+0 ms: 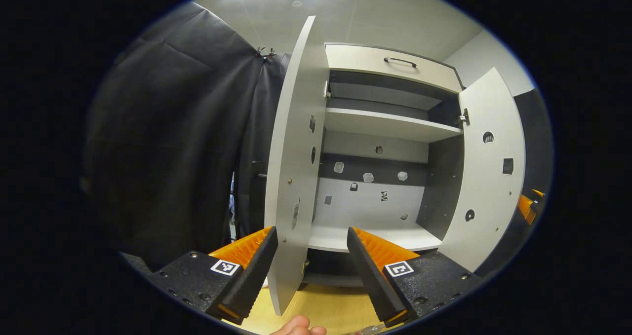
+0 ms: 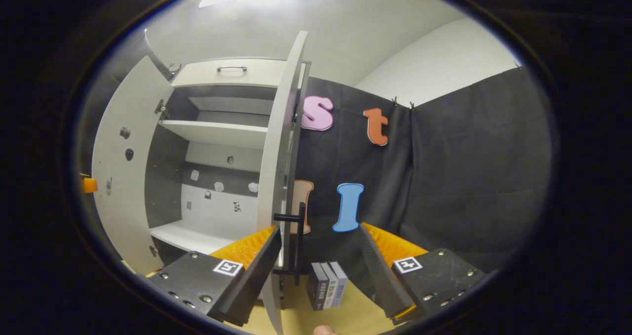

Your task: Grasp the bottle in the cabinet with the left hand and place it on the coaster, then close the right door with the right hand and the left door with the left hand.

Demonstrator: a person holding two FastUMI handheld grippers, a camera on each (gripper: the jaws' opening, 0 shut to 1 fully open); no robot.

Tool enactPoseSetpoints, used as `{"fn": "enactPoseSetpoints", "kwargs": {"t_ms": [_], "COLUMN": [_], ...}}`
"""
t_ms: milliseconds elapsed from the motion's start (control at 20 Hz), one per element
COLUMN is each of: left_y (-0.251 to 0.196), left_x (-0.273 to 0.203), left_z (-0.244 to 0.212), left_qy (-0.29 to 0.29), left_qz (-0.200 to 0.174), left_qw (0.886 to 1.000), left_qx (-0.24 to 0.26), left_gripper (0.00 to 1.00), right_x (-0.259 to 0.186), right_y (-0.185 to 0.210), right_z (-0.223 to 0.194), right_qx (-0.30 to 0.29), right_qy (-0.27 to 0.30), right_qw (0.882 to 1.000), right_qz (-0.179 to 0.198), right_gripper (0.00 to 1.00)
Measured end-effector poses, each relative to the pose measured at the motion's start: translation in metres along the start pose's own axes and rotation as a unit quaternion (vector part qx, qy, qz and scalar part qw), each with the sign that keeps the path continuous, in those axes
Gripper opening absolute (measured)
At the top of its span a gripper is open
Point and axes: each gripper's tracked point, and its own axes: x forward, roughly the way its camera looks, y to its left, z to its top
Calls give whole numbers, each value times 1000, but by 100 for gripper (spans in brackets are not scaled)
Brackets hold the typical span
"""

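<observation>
The grey cabinet [image 1: 390, 128] stands open and its shelves are bare. My left gripper [image 1: 312, 231] is open. The left door [image 1: 294, 167] is edge-on between its fingers, close to the left finger [image 1: 252, 271]; whether it touches I cannot tell. The right door [image 1: 489, 167] swings out on the far side. My right gripper [image 2: 320, 227] is open too. The right door [image 2: 276, 177] with its black bar handle [image 2: 297, 246] rises between its fingers, near the left one. The left door [image 2: 121, 177] shows beyond the cabinet [image 2: 217, 132].
A wooden tabletop [image 1: 326, 310] lies under the doors. A few small boxes [image 2: 328, 283] stand upright on the tabletop [image 2: 355, 315] just right of the right door. Black cloth walls [image 2: 444, 177] close in beside the cabinet. A fingertip [image 1: 298, 329] pokes in at the bottom.
</observation>
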Motion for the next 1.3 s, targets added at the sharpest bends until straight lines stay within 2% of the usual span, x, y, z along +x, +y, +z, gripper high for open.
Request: {"fn": "enactPoseSetpoints", "kwargs": {"t_ms": [500,900,1300], "left_y": [14,26,38], "left_x": [-12,-21,-31], "left_z": [2,4,6], "left_qy": [2,0,-1], "left_qz": [25,46,66], "left_qw": [1000,999,998], "left_qx": [2,0,19], "left_gripper": [91,92,91], "right_x": [1,5,7], "right_y": [50,71,90], "right_z": [3,4,4], "right_qx": [2,10,17], "right_qy": [-6,-5,-5], "right_qw": [998,997,995], "right_qz": [58,82,97], "right_gripper": [93,93,93]}}
